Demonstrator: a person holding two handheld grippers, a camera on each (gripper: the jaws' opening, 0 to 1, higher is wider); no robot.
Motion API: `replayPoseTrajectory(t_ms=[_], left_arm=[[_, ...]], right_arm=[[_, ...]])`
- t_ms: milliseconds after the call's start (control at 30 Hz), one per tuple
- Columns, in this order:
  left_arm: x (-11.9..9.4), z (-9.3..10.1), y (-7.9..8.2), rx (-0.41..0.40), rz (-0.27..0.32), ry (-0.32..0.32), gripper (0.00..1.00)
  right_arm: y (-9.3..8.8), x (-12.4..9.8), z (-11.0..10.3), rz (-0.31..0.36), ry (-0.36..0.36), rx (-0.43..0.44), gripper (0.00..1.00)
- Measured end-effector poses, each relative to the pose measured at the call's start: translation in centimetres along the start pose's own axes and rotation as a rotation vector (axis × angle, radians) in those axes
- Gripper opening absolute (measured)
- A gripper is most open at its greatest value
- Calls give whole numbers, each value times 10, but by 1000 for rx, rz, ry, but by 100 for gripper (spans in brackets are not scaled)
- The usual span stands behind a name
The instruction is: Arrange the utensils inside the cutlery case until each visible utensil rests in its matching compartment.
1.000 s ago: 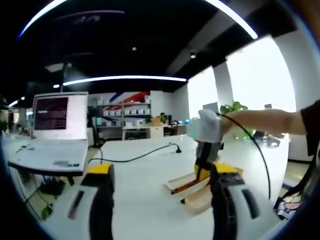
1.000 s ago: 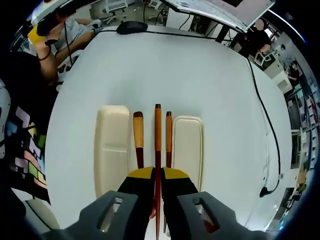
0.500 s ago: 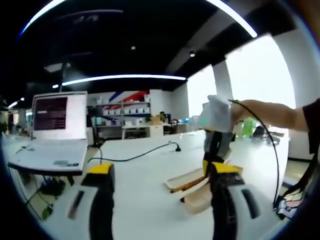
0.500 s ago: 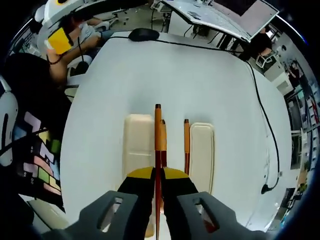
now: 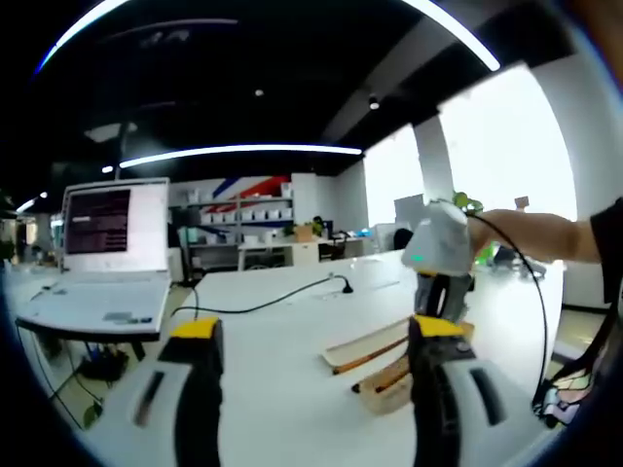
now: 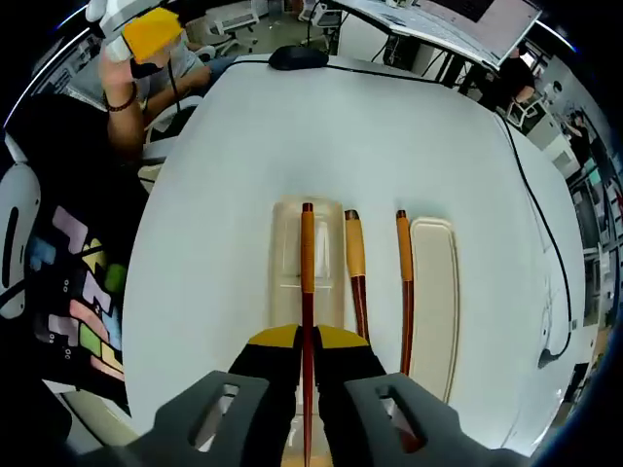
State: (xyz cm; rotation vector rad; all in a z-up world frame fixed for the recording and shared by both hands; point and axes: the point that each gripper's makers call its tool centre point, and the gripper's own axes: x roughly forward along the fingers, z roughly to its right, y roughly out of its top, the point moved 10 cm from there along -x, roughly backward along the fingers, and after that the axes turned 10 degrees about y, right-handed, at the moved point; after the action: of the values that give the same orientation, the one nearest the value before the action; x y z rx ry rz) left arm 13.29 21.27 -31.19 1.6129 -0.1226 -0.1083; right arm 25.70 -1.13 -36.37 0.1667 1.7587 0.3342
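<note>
Directly ahead of the right gripper (image 6: 307, 362), the chopstick (image 6: 307, 292) in its jaws lies over the left case half (image 6: 288, 255), with two utensils (image 6: 354, 263) on the table (image 6: 389, 126) to its right, then the other case half (image 6: 435, 292).

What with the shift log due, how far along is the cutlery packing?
Done: nothing looks seated in the case tray yet. In hand: the right gripper is shut on one wooden utensil, its tip over that tray. Left to do: two loose utensils lie on the table between the tray and the second cream piece. The left gripper is open, holding nothing.
</note>
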Motion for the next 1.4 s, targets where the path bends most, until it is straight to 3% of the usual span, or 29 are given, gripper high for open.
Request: replayPoseTrajectory(t_ms=[533,933,1267,1400], left_arm=[[5,5,-7,-2,-35,-21,81],[6,-1,-10,-15,-42,-7,81],[7,-1,-12,-18,-49,-15,80],[7,-2,-13,-19,-48,-9,80]], right_arm=[[3,6,0,40,20,53,3],[0,17,-2,-20,45,92,7],[3,17,-5,-34,54,60,10],[4,6,-9,-22,57,40,11]])
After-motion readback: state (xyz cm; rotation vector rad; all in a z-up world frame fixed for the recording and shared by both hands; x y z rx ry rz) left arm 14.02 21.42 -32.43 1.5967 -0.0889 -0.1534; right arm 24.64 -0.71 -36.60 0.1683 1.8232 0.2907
